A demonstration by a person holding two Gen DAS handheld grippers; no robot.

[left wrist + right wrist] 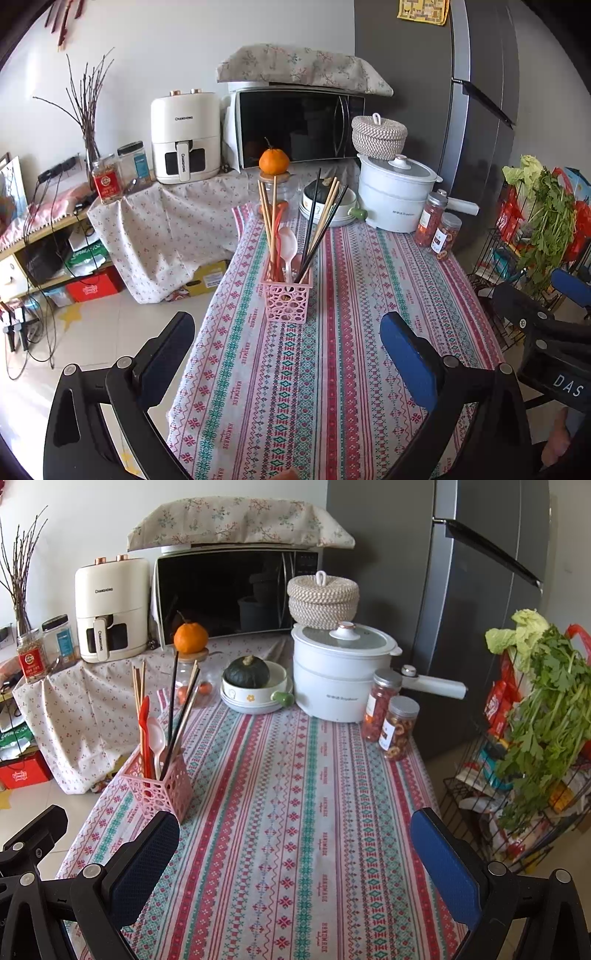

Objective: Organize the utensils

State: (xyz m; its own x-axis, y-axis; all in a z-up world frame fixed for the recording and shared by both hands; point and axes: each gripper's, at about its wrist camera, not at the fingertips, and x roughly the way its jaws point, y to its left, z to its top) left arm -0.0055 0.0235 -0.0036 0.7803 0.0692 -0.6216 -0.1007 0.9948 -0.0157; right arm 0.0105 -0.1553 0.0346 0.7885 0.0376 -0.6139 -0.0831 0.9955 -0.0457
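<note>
On the desk, just before the orange-topped jar, stands a pink perforated holder bristling with chopsticks, red utensils and a pale spoon. Left claw and right claw both gape, released.

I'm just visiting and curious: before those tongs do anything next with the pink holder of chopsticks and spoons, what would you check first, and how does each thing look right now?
1. Left tongs open and holding nothing: ok.
2. Right tongs open and holding nothing: ok.
3. Pink holder standing upright on the tablecloth: ok.
4. Chopsticks and white spoon already inside the holder: ok.
5. No loose utensils on the visible cloth: ok.
6. Whether the utensils are sorted by compartment: cannot tell.
</note>
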